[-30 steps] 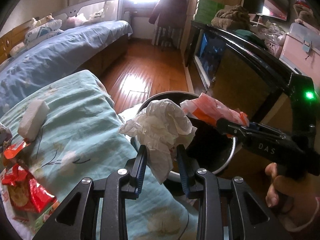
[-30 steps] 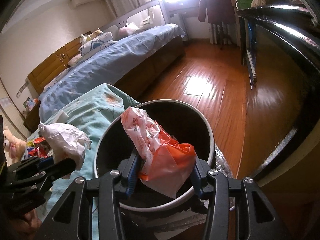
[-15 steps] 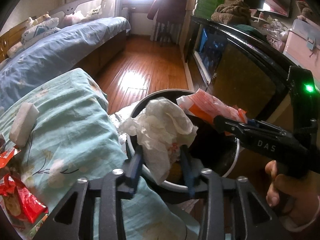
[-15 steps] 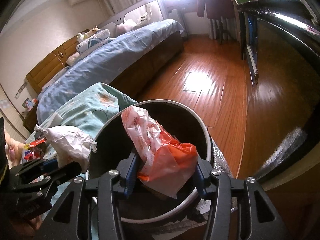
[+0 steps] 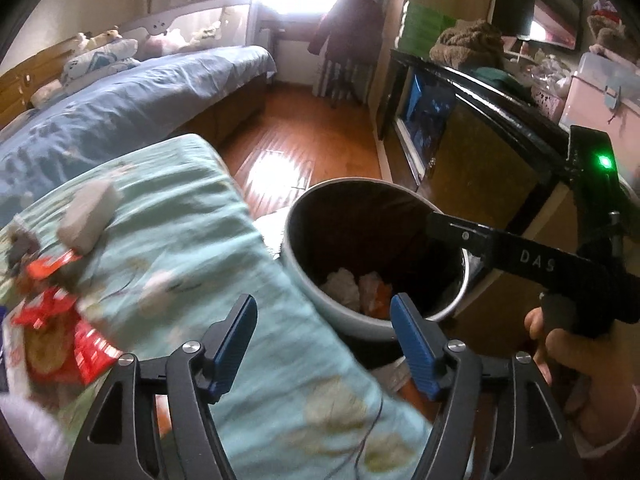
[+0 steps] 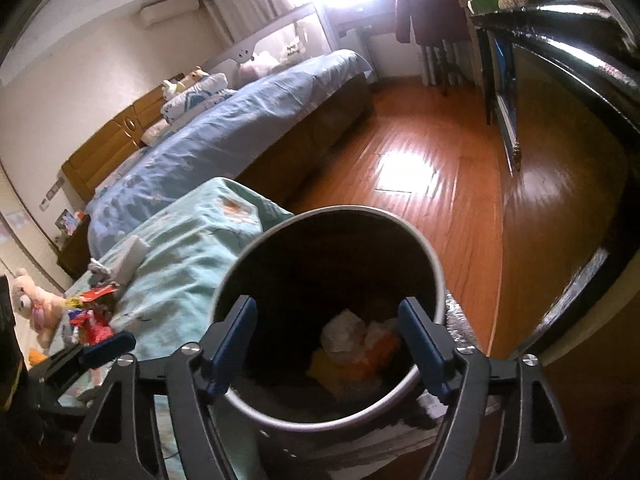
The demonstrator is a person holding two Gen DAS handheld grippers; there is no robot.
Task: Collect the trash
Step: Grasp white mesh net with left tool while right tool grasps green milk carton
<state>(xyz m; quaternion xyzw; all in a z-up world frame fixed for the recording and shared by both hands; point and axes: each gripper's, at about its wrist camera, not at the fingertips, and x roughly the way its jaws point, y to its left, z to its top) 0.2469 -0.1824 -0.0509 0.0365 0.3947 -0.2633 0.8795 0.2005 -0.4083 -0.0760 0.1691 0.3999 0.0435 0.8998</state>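
Both loads have dropped since a second ago — the left gripper [image 5: 322, 344] and right gripper [image 6: 326, 346] now gape wide and hold nothing. Crumpled white tissue [image 6: 344, 334] and the orange wrapper [image 6: 380, 350] lie at the bottom of the bin [image 6: 434, 268], a round, dark-walled pail with a pale, smooth rim. The right gripper hangs over the bin's mouth; the left sits just beside the rim, above the soft floral cover [image 5: 192, 248]. So that part looks done. Left of the bin on the cover, more waits — glossy red wrappers [image 5: 64, 340], a white block [image 5: 88, 216] and grey scraps, blurred.
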